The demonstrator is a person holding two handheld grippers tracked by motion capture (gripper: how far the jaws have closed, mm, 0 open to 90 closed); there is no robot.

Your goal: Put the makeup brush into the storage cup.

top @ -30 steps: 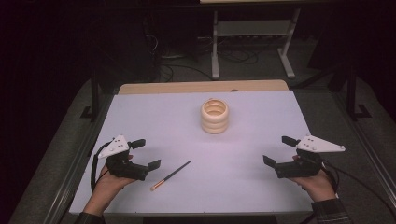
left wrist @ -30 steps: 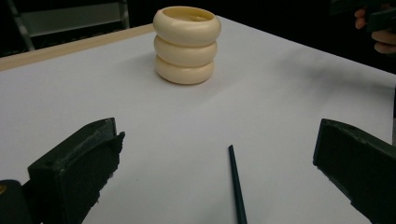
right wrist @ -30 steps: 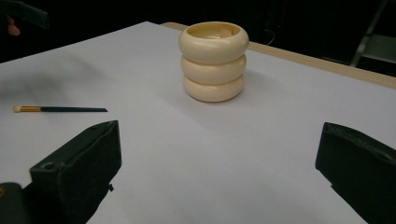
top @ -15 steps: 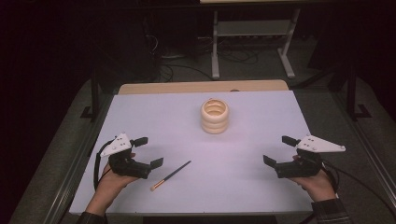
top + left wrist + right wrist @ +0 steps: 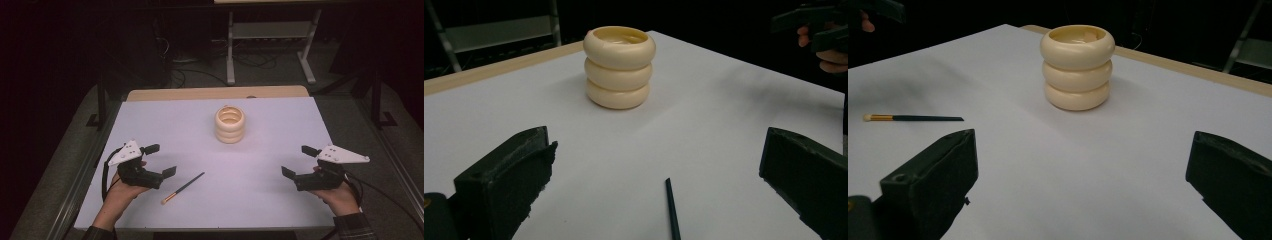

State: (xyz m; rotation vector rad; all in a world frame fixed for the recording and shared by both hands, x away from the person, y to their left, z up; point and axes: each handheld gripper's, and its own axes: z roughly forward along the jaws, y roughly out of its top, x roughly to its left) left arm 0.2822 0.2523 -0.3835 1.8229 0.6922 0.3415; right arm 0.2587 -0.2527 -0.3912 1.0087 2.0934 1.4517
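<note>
Your work surface is a white tabletop (image 5: 240,165) with a bare, pale wooden strip (image 5: 200,93) along its far edge. Dark metal rails run down both long sides, and grey flooring (image 5: 55,165) lies beyond them. The room behind the table is dark; a light metal stand (image 5: 270,35) with two splayed legs sits on the floor past the far edge, with cables loose around its base.

Your left gripper (image 5: 159,160) sits at the near left of the tabletop, held in your left hand (image 5: 122,190). Its jaws stand wide apart and hold nothing. Your right gripper (image 5: 298,161) sits at the near right in your right hand (image 5: 340,196), jaws likewise wide apart and empty (a plaid sleeve cuff shows at that wrist).

The makeup brush (image 5: 183,188) lies flat on the white surface just beside the left gripper, on its inner side. Its dark handle points toward the middle of the table and its gold ferrule and pale tip point toward the near edge. In the left gripper view the handle end (image 5: 672,210) lies between the two jaws, not touching either.

The cream ribbed holder (image 5: 230,124), shaped like three stacked rings, stands upright toward the far middle of the table, well apart from both grippers and from the brush; its mouth is open at the top
</note>
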